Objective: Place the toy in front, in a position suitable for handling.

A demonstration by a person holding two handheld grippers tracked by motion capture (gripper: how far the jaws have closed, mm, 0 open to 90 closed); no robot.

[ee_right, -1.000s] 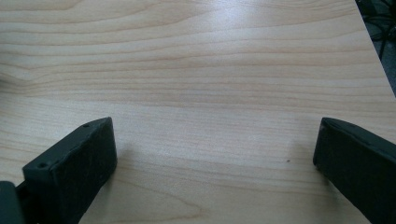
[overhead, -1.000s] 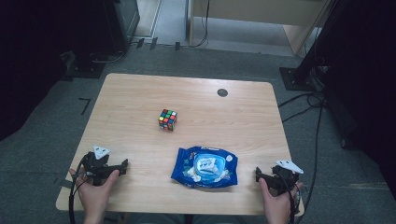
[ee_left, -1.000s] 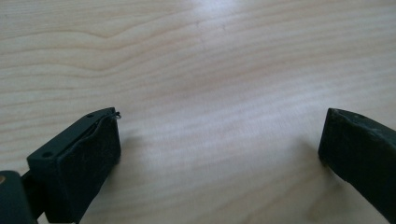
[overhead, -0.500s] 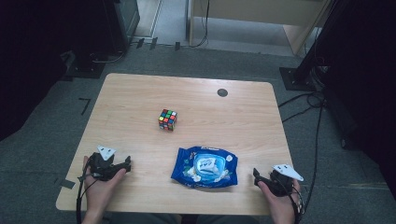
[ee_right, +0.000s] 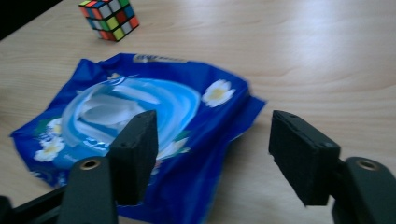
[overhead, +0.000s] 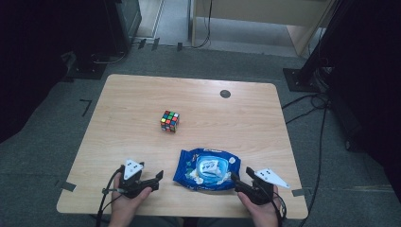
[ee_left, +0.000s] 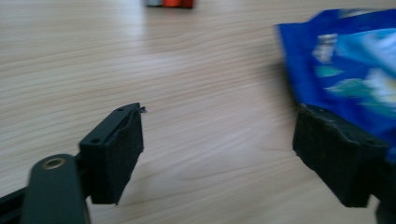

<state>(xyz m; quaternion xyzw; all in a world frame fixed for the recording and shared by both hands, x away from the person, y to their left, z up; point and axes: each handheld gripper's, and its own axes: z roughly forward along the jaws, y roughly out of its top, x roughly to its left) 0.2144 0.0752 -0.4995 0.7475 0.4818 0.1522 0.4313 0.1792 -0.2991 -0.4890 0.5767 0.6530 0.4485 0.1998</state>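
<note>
Wipes pack: the flat blue soft-plastic pack of wet wipes [overhead: 206,169] lies on the near half of the pale wooden table [overhead: 132,99], between your two hands, label flap facing up.
Left gripper: your left gripper [overhead: 156,178] sits just beside the pack's left edge; its jaws have just been closing but stand apart with only bare wood between them, the pack edge just past one pad.
Right gripper: your right gripper [overhead: 235,180] points at the pack's right corner; its jaws have just been closing too, and they are apart and clamp nothing.
Risk, thin film: if you pinch only the crinkled rim, I expect the slack foil to slide out of the pads or the pack to sag and fold.
Risk, pushing: coming in low from both sides could shove the pack across the smooth wood instead of catching it.
Risk, flap: a pad landing on the label could peel it open.
Bystander: the multicoloured plastic puzzle cube [overhead: 169,121] stands well apart, farther up the table; a wide sweep might knock it.
</note>
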